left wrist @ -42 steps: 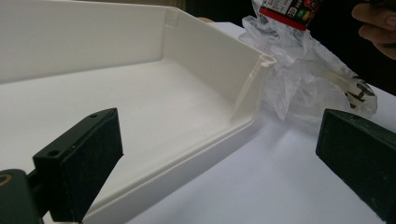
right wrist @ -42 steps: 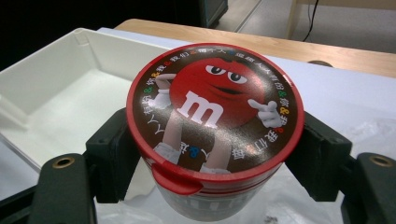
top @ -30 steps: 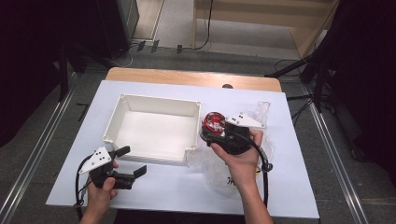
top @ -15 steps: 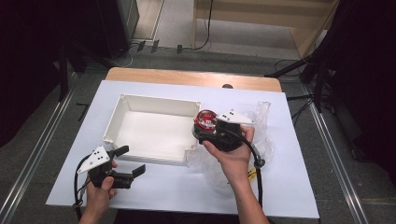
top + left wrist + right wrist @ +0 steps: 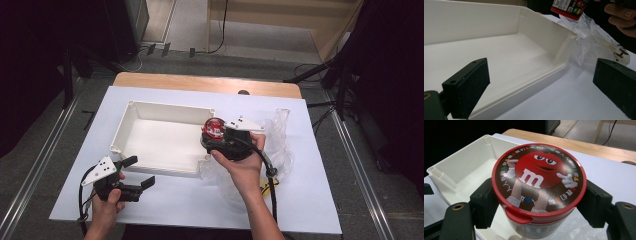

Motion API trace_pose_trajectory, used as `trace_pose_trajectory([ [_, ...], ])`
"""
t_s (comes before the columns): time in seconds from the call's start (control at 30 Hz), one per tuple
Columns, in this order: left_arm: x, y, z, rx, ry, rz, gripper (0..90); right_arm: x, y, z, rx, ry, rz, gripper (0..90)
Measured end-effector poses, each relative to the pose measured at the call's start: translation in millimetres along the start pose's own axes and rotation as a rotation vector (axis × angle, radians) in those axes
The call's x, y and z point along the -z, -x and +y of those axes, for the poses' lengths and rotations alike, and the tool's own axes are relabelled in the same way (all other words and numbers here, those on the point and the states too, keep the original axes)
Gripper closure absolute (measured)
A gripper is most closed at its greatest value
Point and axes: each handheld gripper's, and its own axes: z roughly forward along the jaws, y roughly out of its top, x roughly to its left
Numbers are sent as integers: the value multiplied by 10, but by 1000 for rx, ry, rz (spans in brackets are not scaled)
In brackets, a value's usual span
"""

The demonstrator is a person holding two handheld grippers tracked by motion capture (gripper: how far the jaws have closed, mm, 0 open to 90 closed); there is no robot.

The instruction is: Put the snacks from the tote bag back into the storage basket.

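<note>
A round candy tub with a red lid (image 5: 215,128) (image 5: 539,180) is clamped between the jaws of my right gripper (image 5: 216,134) (image 5: 539,202), held above the right wall of the white tray (image 5: 165,112) (image 5: 456,167). The tub's lower edge (image 5: 569,7) hangs above the tray's corner in the left gripper view. My left gripper (image 5: 137,172) (image 5: 541,87) stands open near the table's front left, just outside the tray's front wall (image 5: 524,82), with nothing between its pads.
A crumpled clear plastic bag (image 5: 277,145) (image 5: 594,45) lies on the white tabletop right of the tray, under the right hand. The wooden table edge (image 5: 200,82) runs behind. Dark equipment and cables stand on the floor beyond.
My right gripper has carried the tub leftward from over the bag to above the tray's right wall. The left gripper has barely moved.
</note>
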Motion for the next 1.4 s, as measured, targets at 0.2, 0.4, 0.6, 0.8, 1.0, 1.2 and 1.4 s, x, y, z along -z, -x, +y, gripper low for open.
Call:
trace_pose_trajectory([
  [0.2, 7, -12, -1, 2, 3, 0, 8, -75, -57, 0, 7, -9, 9, 257],
  [0.4, 5, -14, -2, 2, 2, -3, 8, -127, -101, -5, 12, -19, 13, 257],
  [0.6, 9, -18, -3, 7, 3, -2, 8, -164, -132, -15, 21, -26, 18, 257],
  [0.8, 5, -22, -7, 7, 1, -6, 8, -198, -159, -26, 28, -32, 22, 257],
  [1.0, 1, -22, -8, 9, 1, -9, 8, -234, -182, -45, 36, -44, 23, 257],
  [1.2, -1, -26, -11, 15, 2, -9, 9, -255, -196, -57, 41, -49, 25, 257],
  [1.4, -3, -26, -13, 14, 1, -9, 8, -265, -215, -61, 44, -49, 33, 257],
])
